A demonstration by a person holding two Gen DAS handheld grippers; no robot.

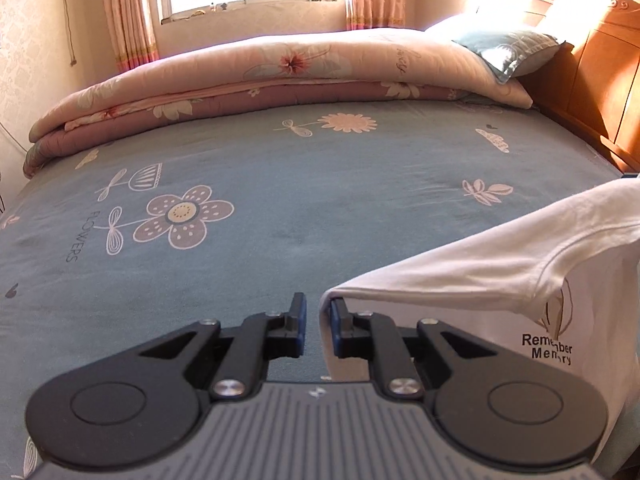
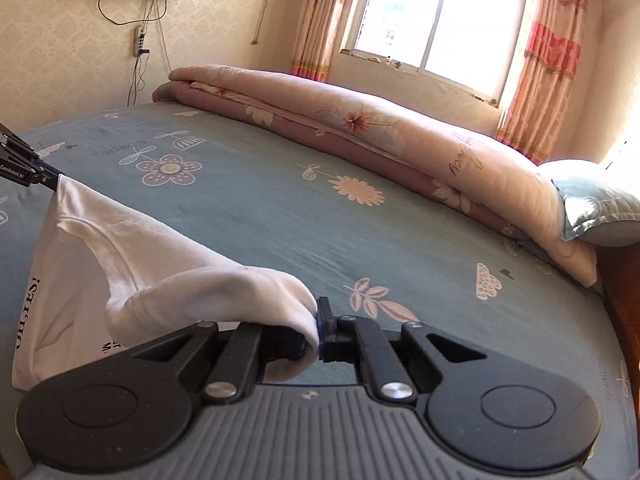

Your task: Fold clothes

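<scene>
Your right fingers (image 2: 326, 320) are clamped on a bunched fold of the white T-shirt (image 2: 160, 280), the cloth rolled over the left finger and pinched at the tips. On your left gripper (image 1: 313, 322), the fingers stand slightly apart in the wrist view, with the shirt's edge draped over the right finger; in the right wrist view that same gripper (image 2: 52, 178) holds a corner of the shirt at its tips, so whether it truly grips, you cannot tell. The T-shirt hangs stretched between your two grippers, above the near edge of the bed (image 1: 320, 184), black lettering showing on its front. The bed's blue-grey sheet carries a flower print. A folded pink quilt (image 1: 260, 76) lies along the bed's far side, below the window (image 2: 436, 12), and a teal pillow (image 1: 508, 50) rests at the quilt's end beside the wooden headboard (image 1: 592, 80).
</scene>
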